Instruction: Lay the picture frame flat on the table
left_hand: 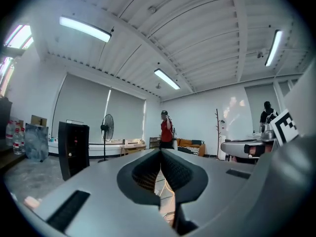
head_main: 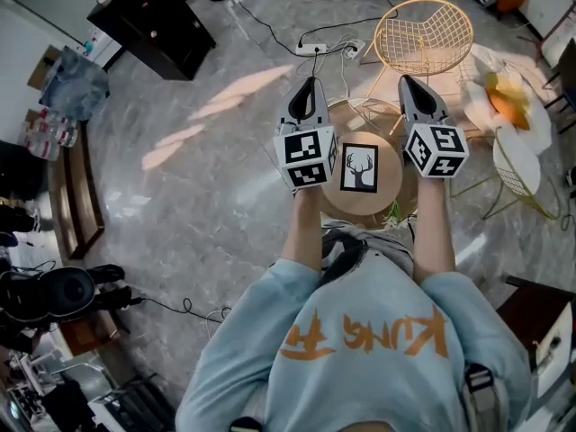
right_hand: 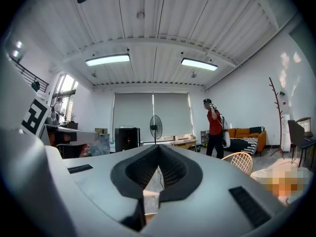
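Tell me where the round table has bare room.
Bare table: between the picture frame and the near rim, and beyond the frame toward the wire chair. Crowded: both sides, under the left gripper and right gripper.

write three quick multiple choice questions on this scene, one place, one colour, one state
1. Where is the picture frame? A on the floor B on the round table C on a shelf
2. What colour is the wire chair? A yellow B blue C black
3. What state is the left gripper in? A wide open B shut on the frame C shut, empty
Answers: B, it sits on the tabletop; A, its mesh is yellow; C, its jaws meet with nothing between.
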Available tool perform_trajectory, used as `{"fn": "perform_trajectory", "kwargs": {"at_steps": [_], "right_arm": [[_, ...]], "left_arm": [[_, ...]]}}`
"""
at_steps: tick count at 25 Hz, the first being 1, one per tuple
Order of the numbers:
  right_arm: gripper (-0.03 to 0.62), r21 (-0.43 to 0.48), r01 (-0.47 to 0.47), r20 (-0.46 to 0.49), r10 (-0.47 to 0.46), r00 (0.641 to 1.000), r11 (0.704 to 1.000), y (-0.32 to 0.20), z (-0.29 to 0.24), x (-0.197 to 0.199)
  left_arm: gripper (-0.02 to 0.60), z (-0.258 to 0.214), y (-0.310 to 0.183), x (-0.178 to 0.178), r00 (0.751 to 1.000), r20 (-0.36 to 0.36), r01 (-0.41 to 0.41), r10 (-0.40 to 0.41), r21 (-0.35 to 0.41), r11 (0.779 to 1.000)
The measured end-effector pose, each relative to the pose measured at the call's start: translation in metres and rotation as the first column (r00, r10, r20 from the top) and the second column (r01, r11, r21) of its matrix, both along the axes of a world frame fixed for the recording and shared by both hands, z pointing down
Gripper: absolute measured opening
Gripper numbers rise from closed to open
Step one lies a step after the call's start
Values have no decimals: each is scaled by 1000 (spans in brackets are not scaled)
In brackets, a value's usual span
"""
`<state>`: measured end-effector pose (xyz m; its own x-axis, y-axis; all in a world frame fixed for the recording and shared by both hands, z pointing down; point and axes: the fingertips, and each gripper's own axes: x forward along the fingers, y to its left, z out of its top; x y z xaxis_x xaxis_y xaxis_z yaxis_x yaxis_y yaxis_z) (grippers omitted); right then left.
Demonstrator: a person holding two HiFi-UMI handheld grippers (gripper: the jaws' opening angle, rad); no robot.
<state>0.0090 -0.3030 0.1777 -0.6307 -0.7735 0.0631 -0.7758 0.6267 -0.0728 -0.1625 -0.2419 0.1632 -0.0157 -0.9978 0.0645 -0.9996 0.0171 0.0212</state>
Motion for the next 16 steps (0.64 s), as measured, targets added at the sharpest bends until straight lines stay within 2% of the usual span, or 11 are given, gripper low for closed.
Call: {"fn": "perform_trajectory", "kwargs": {"at_steps": [8,16], "right_arm": [[-3,11,0,1,0,1000,1000,1,3,-7],[-3,10,6,-6,-6,1000,1000,-21,21,7]], "left_arm": [[20,3,9,-16,999,19,31,-31,-1,1000],[20,24,-11,-5,999,13,46,-46,-12,999]]}}
